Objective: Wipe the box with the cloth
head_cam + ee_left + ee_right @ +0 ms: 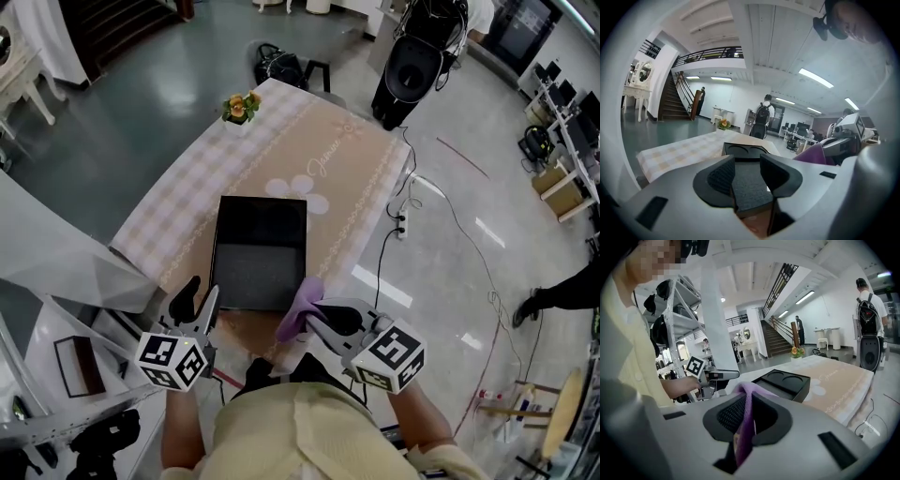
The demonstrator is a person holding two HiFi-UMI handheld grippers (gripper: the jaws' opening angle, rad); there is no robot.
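Wide grey-floored hall, with a long surface [347, 159] under a checked and beige cover running away from me. One black box [260, 251] lies flat at the near end of it, open side up, with two round hollows in its far part. It sits close to my edge, which I judge keeps it within easy reach for wiping.

I hold two claws. My right claw [315, 315] is clenched on the one purple cloth [304, 292], pinched so that a loose fold sticks out ahead of the jaws, over the box's near right corner. That leaves soft cloth, not hard jaw, to meet the box. My left claw [200, 302] is released and empty, hovering just beside the near left corner, probably ready to steady the box. One small pot of flowers [242, 108] stands at the far end, well apart.
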